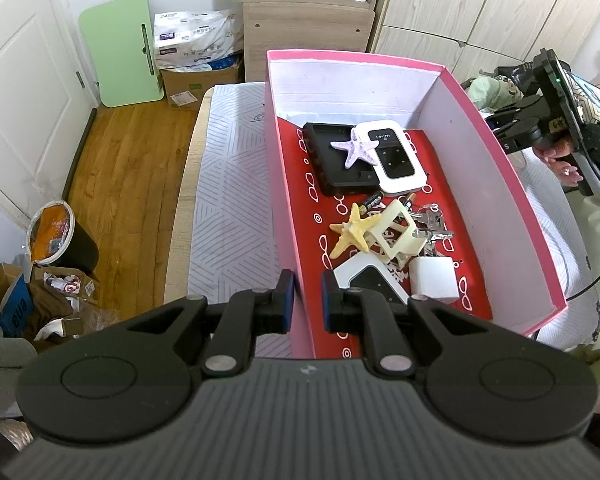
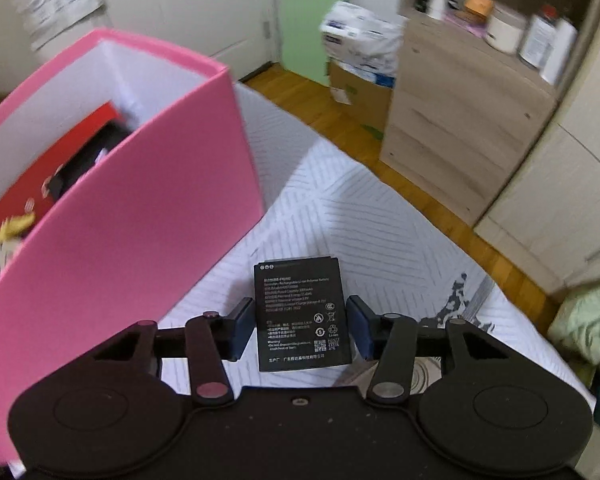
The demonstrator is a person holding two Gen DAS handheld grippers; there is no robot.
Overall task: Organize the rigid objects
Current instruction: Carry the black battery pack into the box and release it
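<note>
Right wrist view first: the flat black battery [image 2: 303, 314] lies on the white patterned bed cover [image 2: 364, 216], right between my right gripper [image 2: 301, 328] fingers. The left pad [image 2: 244, 326] looks pressed to the battery's left edge, while the right pad [image 2: 358, 326] stands just beside its right edge; the picture is smeared, so I cannot tell for certain that both pads bear on it. I would call the jaws part-way apart with the battery between them, not firmly clamped. Just to the left of the battery rises the outer wall of the pink box [image 2: 140, 240].

From the left wrist view, my left gripper [image 1: 308, 296] hovers at the near left wall of that pink box [image 1: 512, 208], jaws drawn nearly together with nothing between them. Inside, on the red lining, lie a black tray [image 1: 332, 160] with a lilac starfish [image 1: 354, 148] on it, a white pocket router [image 1: 396, 158], a yellow starfish [image 1: 352, 234], a cream plastic frame [image 1: 398, 232], keys [image 1: 434, 226], a white cube [image 1: 436, 280] and a second white device [image 1: 370, 280]. The right gripper [image 1: 512, 124] shows beyond the box's far wall, well apart from mine.
</note>
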